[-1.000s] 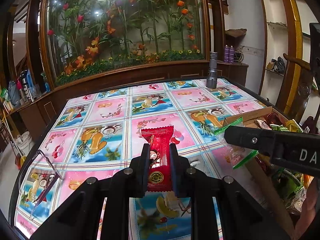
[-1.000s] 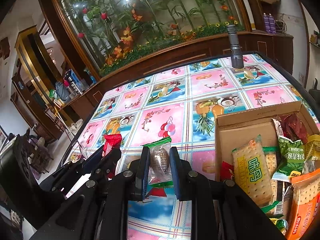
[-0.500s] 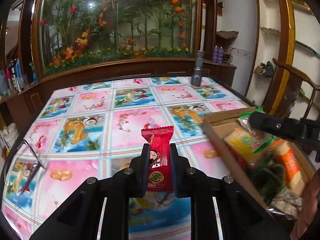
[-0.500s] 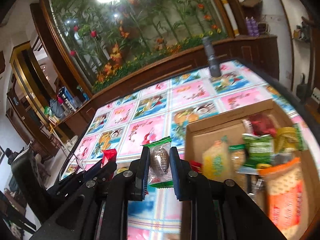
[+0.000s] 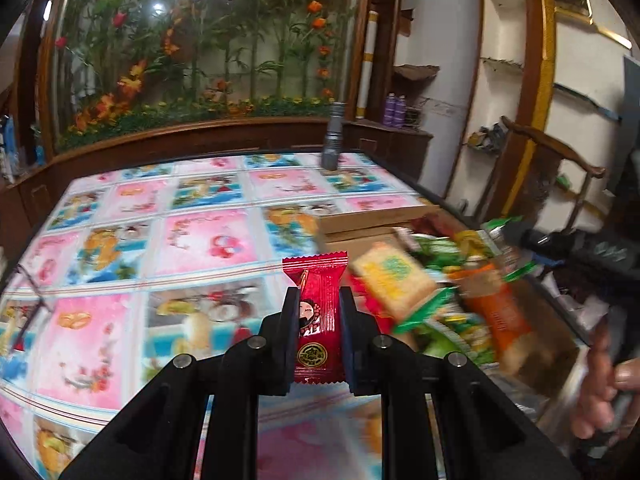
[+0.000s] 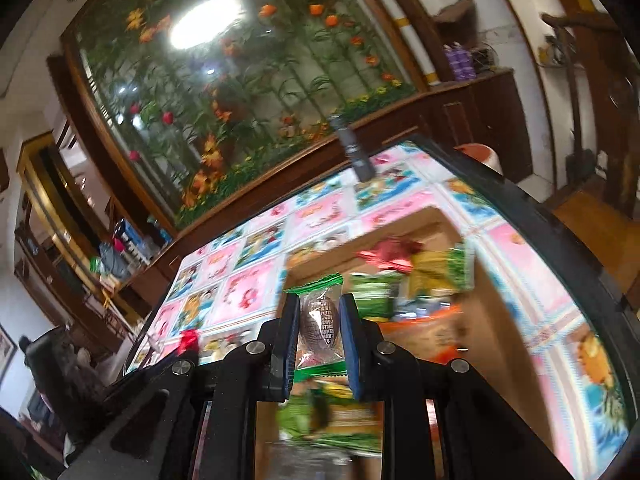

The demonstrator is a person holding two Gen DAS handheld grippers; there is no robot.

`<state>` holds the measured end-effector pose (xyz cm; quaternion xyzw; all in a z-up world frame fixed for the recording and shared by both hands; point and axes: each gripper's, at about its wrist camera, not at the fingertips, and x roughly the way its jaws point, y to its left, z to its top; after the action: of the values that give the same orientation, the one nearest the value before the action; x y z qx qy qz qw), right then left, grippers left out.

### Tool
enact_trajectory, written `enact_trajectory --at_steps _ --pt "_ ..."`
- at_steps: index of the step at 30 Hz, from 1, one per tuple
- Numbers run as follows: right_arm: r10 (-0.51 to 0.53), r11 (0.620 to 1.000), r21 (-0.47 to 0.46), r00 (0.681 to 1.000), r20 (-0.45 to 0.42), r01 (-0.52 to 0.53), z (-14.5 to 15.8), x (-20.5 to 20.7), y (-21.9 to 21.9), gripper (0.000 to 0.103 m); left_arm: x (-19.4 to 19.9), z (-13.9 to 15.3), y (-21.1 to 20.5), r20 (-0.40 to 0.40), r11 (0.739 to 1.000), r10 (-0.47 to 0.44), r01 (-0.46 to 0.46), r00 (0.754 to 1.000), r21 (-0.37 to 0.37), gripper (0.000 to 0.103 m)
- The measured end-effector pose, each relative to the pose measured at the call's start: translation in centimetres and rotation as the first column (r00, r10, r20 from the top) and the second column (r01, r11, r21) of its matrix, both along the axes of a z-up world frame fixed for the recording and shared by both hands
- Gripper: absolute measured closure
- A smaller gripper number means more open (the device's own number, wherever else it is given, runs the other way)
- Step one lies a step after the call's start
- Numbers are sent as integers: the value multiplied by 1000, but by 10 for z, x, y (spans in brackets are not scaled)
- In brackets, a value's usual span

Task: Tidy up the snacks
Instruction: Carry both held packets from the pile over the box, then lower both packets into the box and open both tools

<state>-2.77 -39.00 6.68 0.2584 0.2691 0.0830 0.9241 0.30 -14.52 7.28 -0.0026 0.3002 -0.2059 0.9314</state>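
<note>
The red snack packet point(image 5: 318, 316) is clamped upright in the left gripper point(image 5: 319, 320); the green-edged clear packet point(image 6: 320, 320) is pinched by the right gripper point(image 6: 320, 322) above the cardboard box point(image 6: 496, 312), presumably for dropping in

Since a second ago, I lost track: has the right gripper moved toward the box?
Yes. The right gripper, shut on the green-wrapped snack, now hangs over the box; before, the box lay to its right.

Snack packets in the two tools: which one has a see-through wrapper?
The green-edged packet in the right tool: clear film showing a dark brown piece inside. The left tool holds an opaque red packet.
</note>
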Motion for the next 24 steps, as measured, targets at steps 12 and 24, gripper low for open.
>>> enact_trajectory --at_steps 12,24 --pt "31 998 66 995 -99 -24 -21 11 -17 82 -11 -17 -97 -112 975 -220 220 969 -18 86" --pt "65 998 -3 984 -168 -67 -32 16 1 82 -15 -36 -110 -88 972 -207 215 974 91 84"
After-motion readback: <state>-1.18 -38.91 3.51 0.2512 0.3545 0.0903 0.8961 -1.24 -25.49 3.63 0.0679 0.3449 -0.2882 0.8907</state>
